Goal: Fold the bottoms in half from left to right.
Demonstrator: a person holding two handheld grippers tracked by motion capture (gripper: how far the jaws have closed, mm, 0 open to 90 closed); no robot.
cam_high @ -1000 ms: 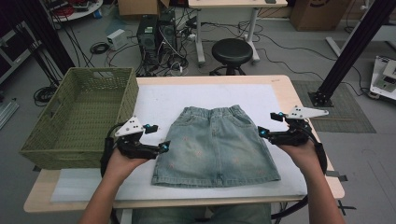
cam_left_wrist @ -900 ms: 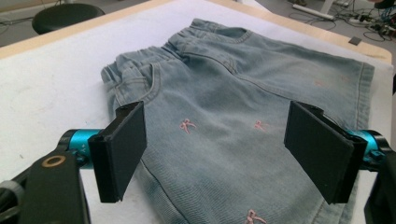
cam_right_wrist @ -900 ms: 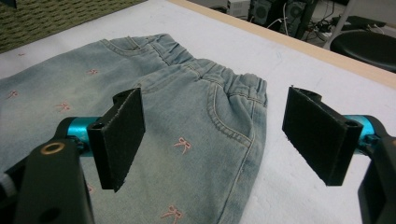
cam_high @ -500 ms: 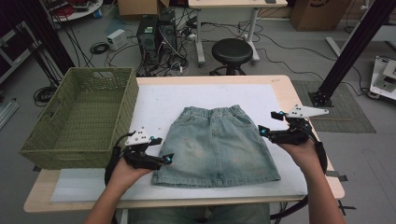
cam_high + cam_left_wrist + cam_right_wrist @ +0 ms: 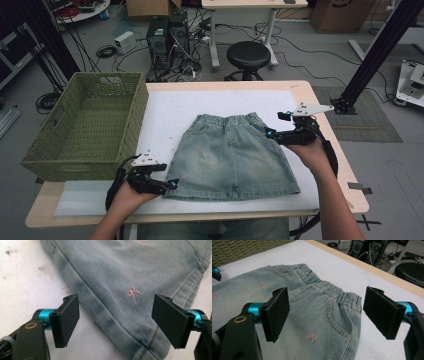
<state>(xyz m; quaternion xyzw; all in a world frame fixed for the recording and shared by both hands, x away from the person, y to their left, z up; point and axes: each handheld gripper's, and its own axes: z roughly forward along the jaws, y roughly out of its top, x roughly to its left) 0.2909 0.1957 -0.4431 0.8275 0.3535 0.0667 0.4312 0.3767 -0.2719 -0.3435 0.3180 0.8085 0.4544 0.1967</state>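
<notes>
My left gripper point(image 5: 170, 184) sits at about seven o'clock on the table, its black jaws spread wide over the bottom corner of the pale blue denim skirt with small pink bows point(image 5: 234, 154), the hem running between them but not pinched. My right gripper point(image 5: 269, 133) hovers at about two o'clock beside the skirt's elastic waistband corner, jaws equally wide and holding nothing. The skirt lies flat on the white mat point(image 5: 172, 112) in the middle of the wooden table point(image 5: 306, 95), with the green woven basket point(image 5: 86, 125) at nine o'clock.

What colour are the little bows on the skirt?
Pink, on light blue denim skirt; clearest in the left gripper view.
</notes>
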